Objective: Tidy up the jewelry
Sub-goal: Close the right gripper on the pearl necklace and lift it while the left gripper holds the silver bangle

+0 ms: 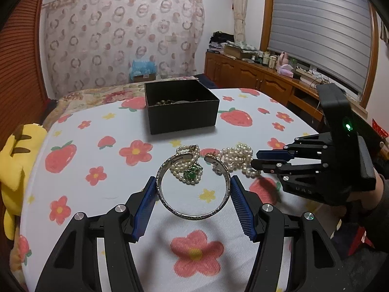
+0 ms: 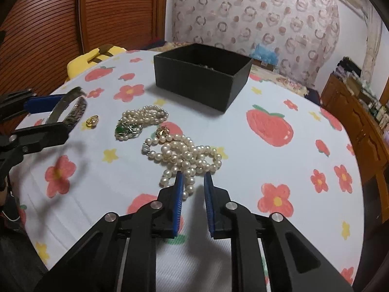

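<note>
My left gripper (image 1: 193, 178) is shut on a silver bangle (image 1: 192, 216), its blue pads pressing the rim on both sides and holding it just above the cloth. From the right wrist view the left gripper (image 2: 65, 114) and bangle (image 2: 79, 112) sit at the far left. My right gripper (image 2: 193, 178) stands over the near end of a heaped pearl necklace (image 2: 187, 153). A strand lies in the narrow gap, touching one pad only. A pearl strand with a green pendant (image 2: 126, 129) and a gold ring (image 2: 92, 121) lie nearby. The open black box (image 1: 182, 107) stands behind, with jewelry inside.
The strawberry and flower cloth (image 1: 73, 170) covers a bed. A yellow plush toy (image 1: 14, 165) lies at its left edge. A wooden cabinet (image 1: 255, 77) loaded with bottles runs along the right wall. A person's hand (image 1: 379, 194) holds the right gripper (image 1: 255, 160).
</note>
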The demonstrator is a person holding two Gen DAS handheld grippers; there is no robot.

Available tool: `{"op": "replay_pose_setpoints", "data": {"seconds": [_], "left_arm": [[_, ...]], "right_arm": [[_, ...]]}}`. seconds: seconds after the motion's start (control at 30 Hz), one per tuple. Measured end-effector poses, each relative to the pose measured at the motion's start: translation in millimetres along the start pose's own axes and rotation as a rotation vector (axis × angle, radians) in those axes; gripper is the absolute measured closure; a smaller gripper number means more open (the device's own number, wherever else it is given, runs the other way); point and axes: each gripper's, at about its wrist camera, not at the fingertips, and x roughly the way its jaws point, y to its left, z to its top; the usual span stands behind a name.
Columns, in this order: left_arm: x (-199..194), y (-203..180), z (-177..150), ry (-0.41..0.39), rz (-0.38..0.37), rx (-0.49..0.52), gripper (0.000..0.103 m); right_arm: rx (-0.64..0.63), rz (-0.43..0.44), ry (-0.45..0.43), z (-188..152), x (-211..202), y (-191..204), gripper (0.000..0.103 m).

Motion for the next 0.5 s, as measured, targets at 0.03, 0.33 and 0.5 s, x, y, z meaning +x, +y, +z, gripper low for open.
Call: {"op": "replay_pose_setpoints", "data": {"seconds": [0.03, 0.33, 0.5], "left_arm": [[0, 1, 0, 0.000, -0.001, -0.001, 0.045], [1, 1, 1, 0.000, -0.001, 0.004, 0.045], [3, 1, 3, 0.006, -0.009, -0.009, 0.045]], "right_arm": [[0.013, 0.018, 0.009, 2, 2, -3, 0.084], [-0.004, 0.028, 0.030, 11, 10, 0, 0.094], [-0.014, 0.022, 0.014, 14, 7, 0, 0.095]]}}
